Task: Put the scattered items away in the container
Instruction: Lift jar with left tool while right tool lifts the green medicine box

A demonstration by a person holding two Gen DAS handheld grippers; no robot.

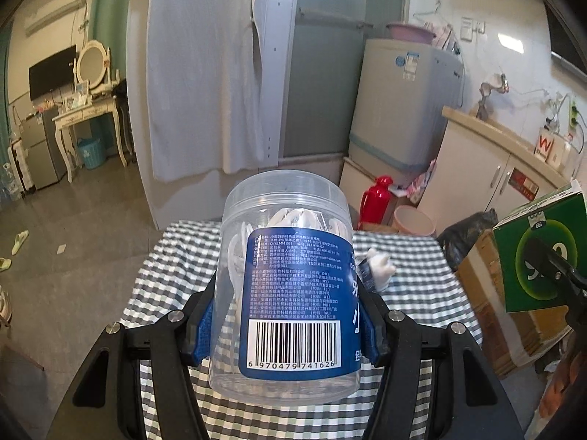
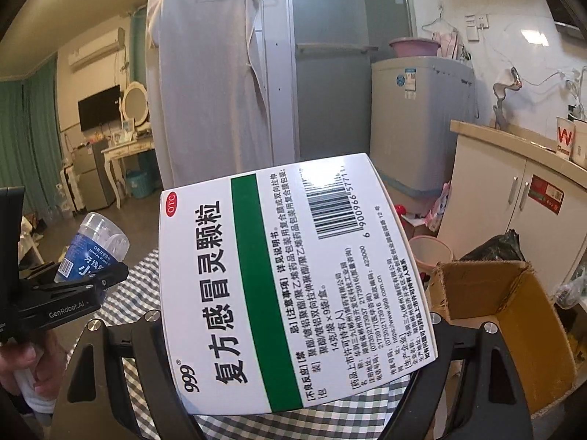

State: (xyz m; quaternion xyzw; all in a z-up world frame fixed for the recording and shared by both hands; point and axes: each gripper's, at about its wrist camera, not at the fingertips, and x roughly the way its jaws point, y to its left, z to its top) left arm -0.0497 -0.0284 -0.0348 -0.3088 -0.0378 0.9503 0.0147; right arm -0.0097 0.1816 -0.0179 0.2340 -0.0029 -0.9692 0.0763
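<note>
So the clear floss-pick jar [image 1: 290, 278] with the blue label is clamped between the left gripper [image 1: 288, 326] pads, held up over the checkered tablecloth [image 1: 411, 293]. The white and green medicine box [image 2: 290, 278] is pinched in the right gripper [image 2: 293, 352], also lifted. The open cardboard box [image 2: 521, 326] sits just right of the table.

Your right gripper [image 2: 293, 333] clamps a white medicine box [image 2: 282, 278] with a green stripe, held above the checked tablecloth [image 2: 135, 293]. To the right, an open cardboard box [image 2: 513, 333] stands just beside the table. At far left, your left gripper [image 2: 99, 278] grips a clear jar [image 2: 95, 245] with a blue label, and your hand [image 2: 29, 370] shows below it.
</note>
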